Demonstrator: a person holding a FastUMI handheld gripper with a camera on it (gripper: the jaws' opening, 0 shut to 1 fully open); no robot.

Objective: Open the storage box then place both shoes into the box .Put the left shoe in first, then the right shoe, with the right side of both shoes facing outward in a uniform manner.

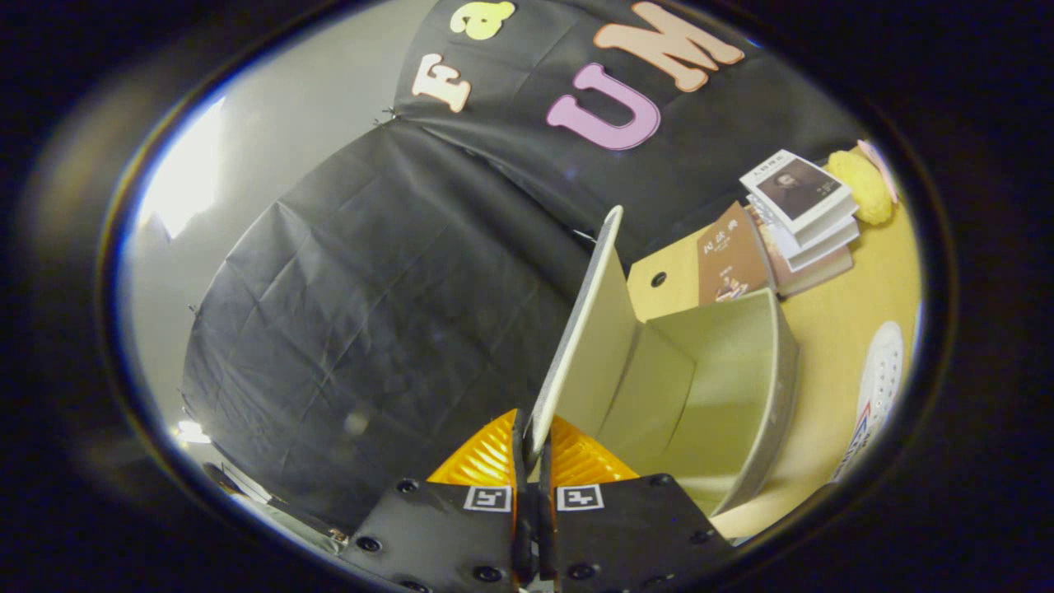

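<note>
The wooden table (832, 346) is lying to the right, beyond the fingers. On it the storage box (725, 387) is sitting open and empty, its hinged lid (589, 329) standing raised on the left. A stack of books (803, 218) is resting at the far side, and a white shoe (877, 379) is lying just right of the box. The gripper (531, 449) is pinching the lid's near edge, both fingers pressing on it. The lid looks thin, light and stiff; gripping the edge suits it, though it may slip.
</note>
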